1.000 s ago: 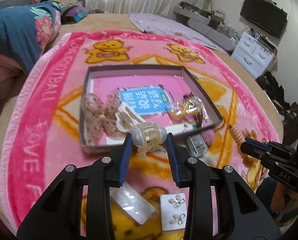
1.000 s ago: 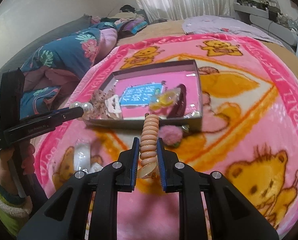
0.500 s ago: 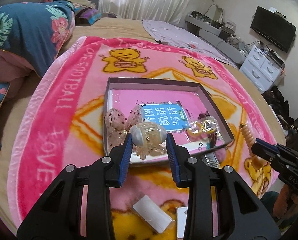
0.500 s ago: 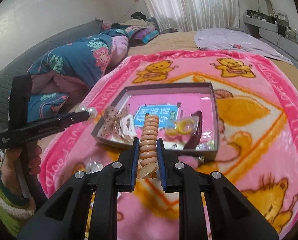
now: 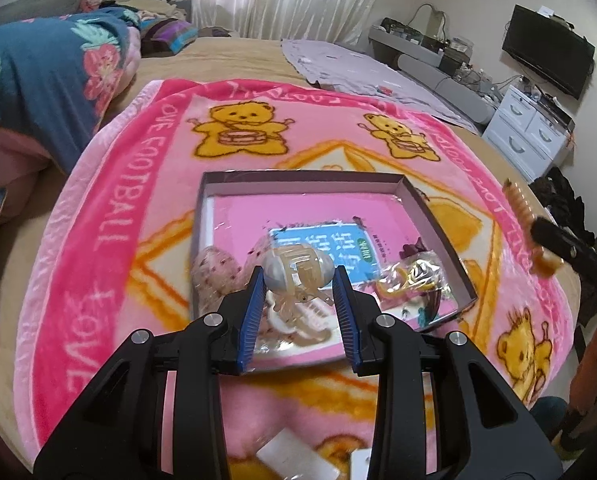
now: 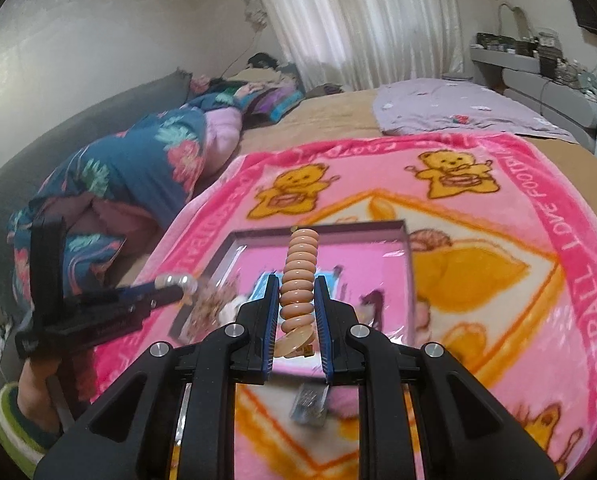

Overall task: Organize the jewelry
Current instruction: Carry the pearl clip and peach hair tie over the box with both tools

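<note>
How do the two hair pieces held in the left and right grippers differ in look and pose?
The hair claw in the left gripper is a rounded, pearly dome with beige teeth hanging down; the coil clip in the right gripper is a slim, peach, ribbed column standing upright. The hair claw fills a wide jaw gap, the coil clip a narrow one. Both are clamped over the box.

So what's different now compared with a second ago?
Both tools have carried their loads forward toward the box. The left tool now holds the pearly claw clip over the box's near end; the right tool has brought the peach spiral hair tie close to it. Neither let go. The box's contents stayed put.
</note>
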`<control>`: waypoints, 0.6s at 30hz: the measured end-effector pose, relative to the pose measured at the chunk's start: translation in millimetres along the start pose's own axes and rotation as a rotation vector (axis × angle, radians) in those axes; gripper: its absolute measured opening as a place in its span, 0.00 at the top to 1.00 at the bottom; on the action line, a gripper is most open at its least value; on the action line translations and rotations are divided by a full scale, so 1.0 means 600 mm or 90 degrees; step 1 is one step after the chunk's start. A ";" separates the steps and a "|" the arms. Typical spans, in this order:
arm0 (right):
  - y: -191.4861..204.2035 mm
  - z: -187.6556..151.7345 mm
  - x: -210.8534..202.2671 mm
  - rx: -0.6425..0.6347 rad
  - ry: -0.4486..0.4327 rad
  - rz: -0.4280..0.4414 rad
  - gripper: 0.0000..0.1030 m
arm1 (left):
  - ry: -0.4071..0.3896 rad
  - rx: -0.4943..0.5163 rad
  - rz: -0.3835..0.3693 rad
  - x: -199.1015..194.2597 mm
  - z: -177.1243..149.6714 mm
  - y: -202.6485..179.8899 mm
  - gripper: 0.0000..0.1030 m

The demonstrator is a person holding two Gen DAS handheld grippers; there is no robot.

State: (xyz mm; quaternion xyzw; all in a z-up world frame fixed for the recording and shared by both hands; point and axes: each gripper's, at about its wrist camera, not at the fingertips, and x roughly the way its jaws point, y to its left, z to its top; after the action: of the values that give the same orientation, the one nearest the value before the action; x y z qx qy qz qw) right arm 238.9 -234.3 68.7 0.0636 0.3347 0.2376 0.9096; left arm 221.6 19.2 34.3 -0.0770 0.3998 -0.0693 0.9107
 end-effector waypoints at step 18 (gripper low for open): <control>-0.076 -0.018 0.068 0.032 0.033 -0.072 0.84 | 0.030 0.034 -0.019 0.091 -0.012 -0.056 0.74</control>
State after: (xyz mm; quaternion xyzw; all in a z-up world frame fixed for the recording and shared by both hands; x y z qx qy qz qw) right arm 276.6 -255.7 24.2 0.0613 0.3673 0.1790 0.9106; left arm 251.0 -24.3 -3.3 -0.0566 0.4176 -0.0952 0.9018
